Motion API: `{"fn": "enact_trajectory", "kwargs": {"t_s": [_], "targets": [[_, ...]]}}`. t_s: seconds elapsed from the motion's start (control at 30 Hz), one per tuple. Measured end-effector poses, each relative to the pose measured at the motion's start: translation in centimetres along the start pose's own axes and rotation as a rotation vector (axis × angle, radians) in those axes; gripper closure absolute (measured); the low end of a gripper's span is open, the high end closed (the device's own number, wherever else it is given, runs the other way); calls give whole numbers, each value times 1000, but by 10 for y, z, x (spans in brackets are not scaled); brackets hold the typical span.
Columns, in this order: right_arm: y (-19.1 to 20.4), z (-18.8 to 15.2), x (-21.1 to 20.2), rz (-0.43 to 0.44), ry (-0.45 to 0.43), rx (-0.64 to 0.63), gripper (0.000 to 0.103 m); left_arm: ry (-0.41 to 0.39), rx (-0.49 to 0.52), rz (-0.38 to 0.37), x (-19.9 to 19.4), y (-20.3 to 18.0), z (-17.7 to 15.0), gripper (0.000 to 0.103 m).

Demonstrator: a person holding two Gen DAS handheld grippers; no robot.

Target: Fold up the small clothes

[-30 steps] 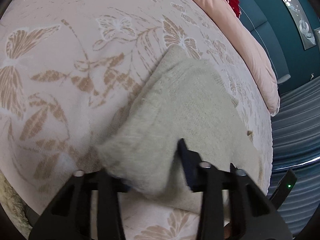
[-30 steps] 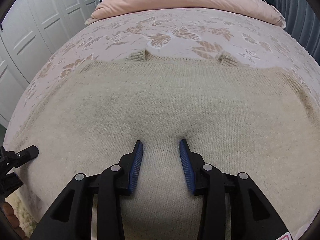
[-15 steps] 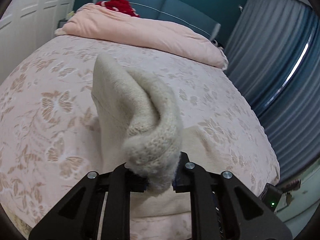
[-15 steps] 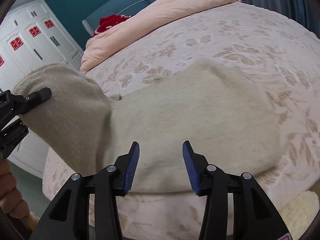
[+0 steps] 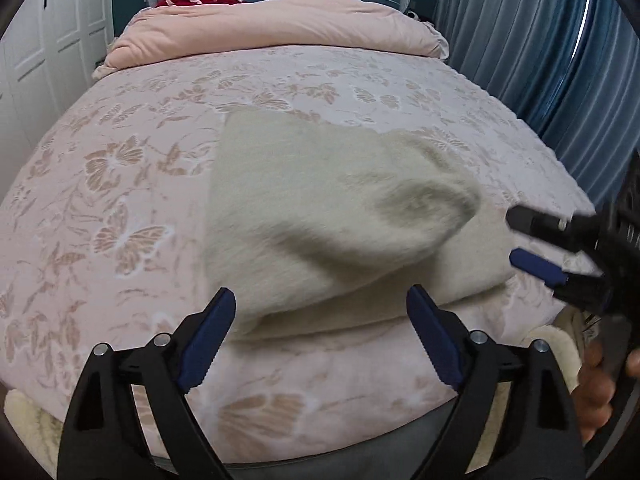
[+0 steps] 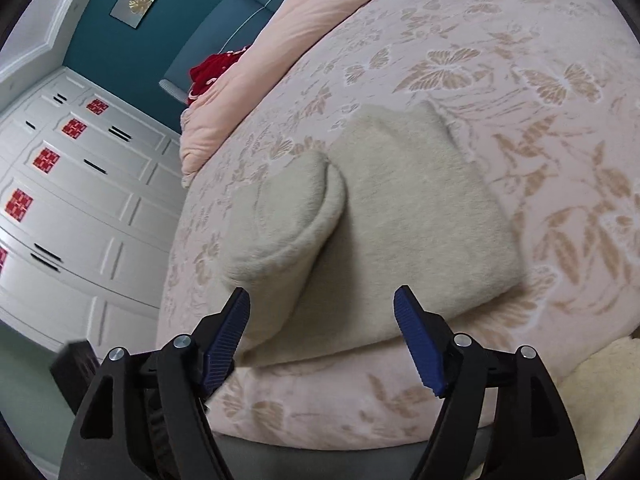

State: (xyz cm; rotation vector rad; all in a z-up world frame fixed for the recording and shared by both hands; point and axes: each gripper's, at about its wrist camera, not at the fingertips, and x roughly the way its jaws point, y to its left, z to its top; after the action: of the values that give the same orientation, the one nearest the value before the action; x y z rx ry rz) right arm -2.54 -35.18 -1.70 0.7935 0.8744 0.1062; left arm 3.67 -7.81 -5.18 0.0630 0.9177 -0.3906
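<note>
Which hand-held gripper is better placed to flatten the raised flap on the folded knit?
Probably the left hand-held gripper: open and empty, with the raised flap of the folded knit straight ahead; in the right wrist view it sits left of centre.

Open patterned bedspread (image 5: 120, 184) left of the folded sweater (image 5: 304, 208); right gripper (image 5: 532, 240) close at its right.

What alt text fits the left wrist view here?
A cream knitted garment lies half folded on a butterfly-print bedspread, one flap curling over. The left tongs stand open and empty before it; the right tongs show at the right edge.
</note>
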Motion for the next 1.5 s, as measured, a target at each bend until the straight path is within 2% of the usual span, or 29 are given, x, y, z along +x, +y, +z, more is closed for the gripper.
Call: {"fn": "enact_trajectory", "kwargs": {"t_s": [0.1, 0.2, 0.37, 0.4, 0.43, 0.5, 0.57, 0.63, 0.67, 0.7, 0.77, 0.8, 0.83, 0.87, 0.9, 0.97, 1.07, 1.13, 1.23, 1.27, 1.3, 1.37, 1.43, 1.47, 1.5], "targets": [[17, 6, 25, 56, 37, 35, 23, 40, -61, 50, 9, 25, -7, 18], [37, 10, 51, -6, 88, 6, 22, 63, -95, 50, 20, 35, -9, 18], [70, 11, 76, -96, 128, -94, 23, 38, -47, 78, 32, 29, -7, 19], [77, 12, 82, -123, 126, -137, 36, 43, -54, 63, 34, 31, -5, 33], [84, 13, 87, -149, 124, -186, 81, 59, -65, 29, 38, 32, -3, 44], [95, 22, 88, -166, 122, -252, 84, 95, -95, 17, 43, 36, 1, 68], [114, 38, 55, -51, 10, -283, 86, 92, -136, 3, 36, 40, 7, 86], [128, 50, 11, 76, -82, -304, 87, 60, -160, -78, 24, 40, 13, 87], [129, 52, -5, 96, -120, -314, 87, 39, -142, -97, 17, 33, 18, 87], [123, 53, -16, 79, -154, -330, 87, 26, -112, -102, 11, 23, 23, 87], [84, 52, -14, -63, -169, -320, 87, 38, -63, -107, 13, 2, 27, 87], [48, 53, 2, -157, -118, -269, 87, 58, -49, -104, 20, -4, 26, 87], [10, 53, 19, -213, -49, -186, 87, 84, -38, -103, 29, -10, 23, 87], [-24, 49, 33, -248, 11, -103, 87, 113, -30, -107, 38, -14, 19, 87], [-44, 43, 37, -236, 38, -47, 87, 141, -27, -102, 45, -19, 15, 87], [-46, 38, 24, -163, -2, -19, 87, 140, -9, -75, 45, -25, 9, 87], [-31, 42, 6, -106, -65, -33, 87, 142, 13, -64, 42, -23, 6, 85], [-35, 41, 3, -109, -82, -33, 87, 155, -6, -75, 43, -16, 5, 84], [-61, 24, 30, -171, -2, 6, 88, 173, -6, -65, 47, -13, 1, 84], [-70, 20, 32, -148, 3, 52, 88, 180, -1, -63, 47, -14, -1, 84], [-72, 19, 27, -121, -16, 79, 88, 184, 4, -62, 45, -14, -2, 83], [-59, 21, 12, -112, -56, 50, 86, 187, 0, -69, 36, -10, -6, 82], [-48, 24, 7, -142, -43, -3, 77, 198, -34, -75, 28, 1, -11, 77], [-44, 25, 6, -178, -28, -24, 74, 197, -59, -77, 22, 10, -15, 70], [-42, 25, 3, -216, -30, -43, 66, 193, -77, -72, 17, 17, -18, 66]]}}
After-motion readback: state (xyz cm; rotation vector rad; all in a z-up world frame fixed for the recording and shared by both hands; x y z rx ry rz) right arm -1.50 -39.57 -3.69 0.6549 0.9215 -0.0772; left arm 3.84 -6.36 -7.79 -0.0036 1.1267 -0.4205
